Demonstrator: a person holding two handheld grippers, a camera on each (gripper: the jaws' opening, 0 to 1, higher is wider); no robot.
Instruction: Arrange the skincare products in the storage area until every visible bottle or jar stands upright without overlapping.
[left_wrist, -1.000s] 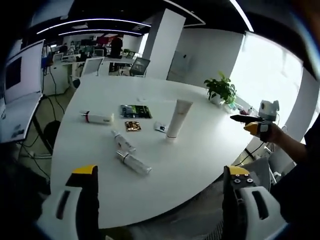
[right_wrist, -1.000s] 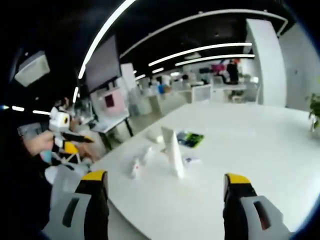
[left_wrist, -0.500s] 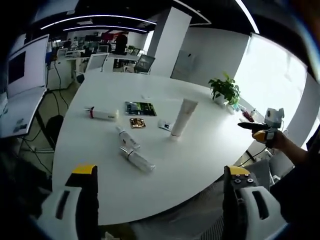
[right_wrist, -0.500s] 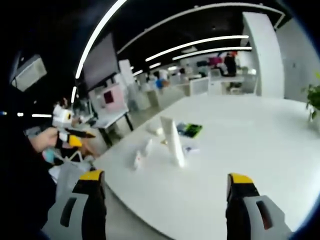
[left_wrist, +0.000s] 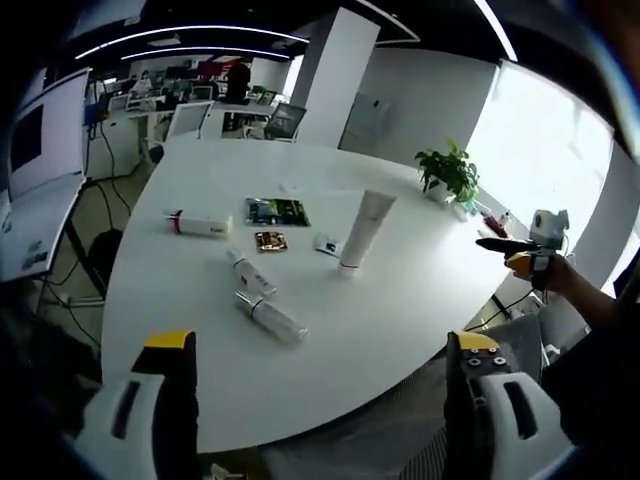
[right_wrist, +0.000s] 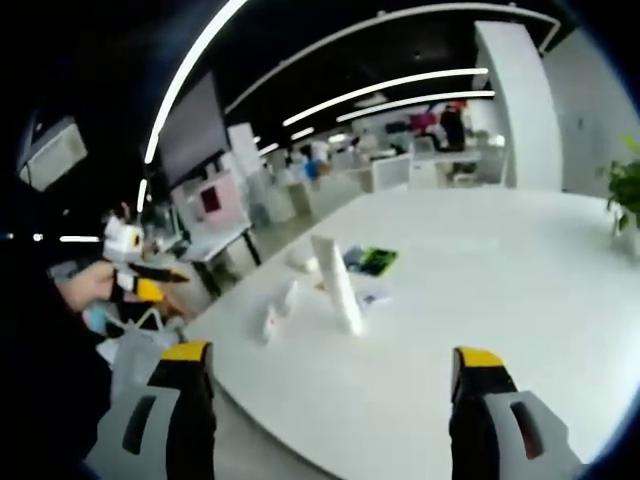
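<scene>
Left hand-held gripper: jaws spread wide, nothing between them, held back from the near edge of the round white worktop. Right hand-held gripper: same, released and empty, off the edge at its own side.

Nearest to my left: a clear slim tube with a white cap, lying flat, long axis running diagonally, near-right to far-left. Just beyond it a second small white tube, also flat, roughly parallel. Cannot tell which end of either is the cap end for certain.

Further: a tall white squeeze tube standing on its cap, leaning a little, long axis near vertical. The right gripper view shows it as the tallest item.

Around it: a small gold square packet, a small pale sachet, a dark green flat packet. Far left: a white tube with a red band, flat, long axis crosswise.

Beyond: potted green plant at the far edge.

Risks, my judgement: the lying tubes are round and may roll when pinched; the two near ones are close enough that reaching for one could knock the other. The standing tube looks top-heavy and a brush from a jaw could topple it.
</scene>
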